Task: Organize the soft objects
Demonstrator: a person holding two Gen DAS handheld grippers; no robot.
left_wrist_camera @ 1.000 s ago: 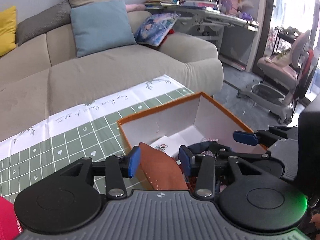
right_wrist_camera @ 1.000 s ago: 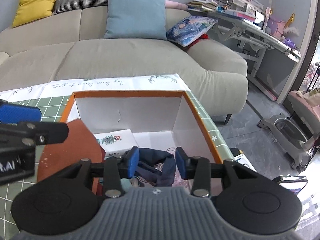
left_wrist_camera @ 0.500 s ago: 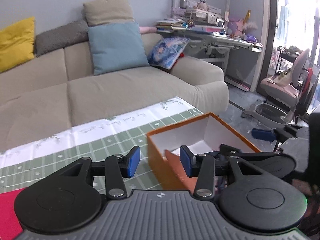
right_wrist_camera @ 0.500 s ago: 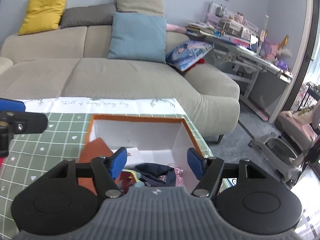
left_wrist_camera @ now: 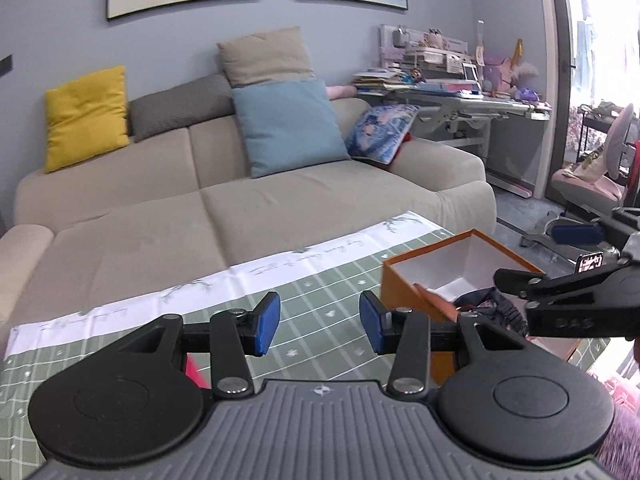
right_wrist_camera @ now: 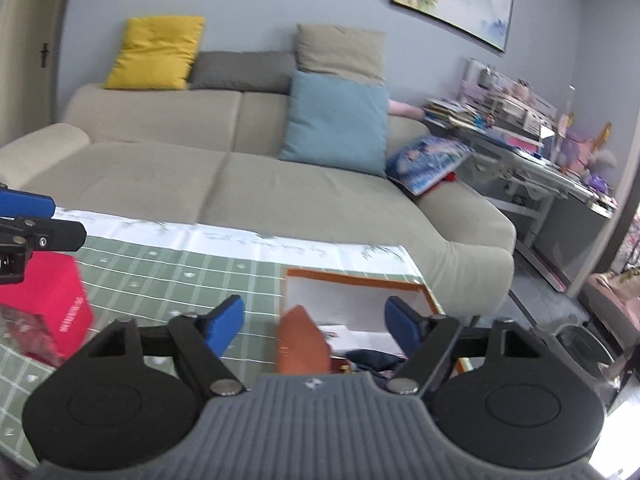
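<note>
Dark soft items (left_wrist_camera: pixel 490 300) lie in the orange box (left_wrist_camera: pixel 404 286) on the worktop (left_wrist_camera: pixel 320 292); left gripper (left_wrist_camera: pixel 319 322) jaws part-open and empty, right gripper (right_wrist_camera: pixel 314 322) jaws just widened, empty.

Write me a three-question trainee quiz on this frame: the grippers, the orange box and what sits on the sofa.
1. True or false: the left gripper is clamped on a piece of cloth.
2. Which is inside the orange box? A) the yellow cushion B) dark blue fabric C) the red box
3. Fill in: the light blue cushion leans against the back of the ____.

Key
1. False. Its jaws stand apart with only the green checked tablecloth showing between them. The right gripper is empty too; its jaws have just been opening.
2. B. The dark blue fabric lies in the box; the red box stands apart on the cloth.
3. sofa.
</note>
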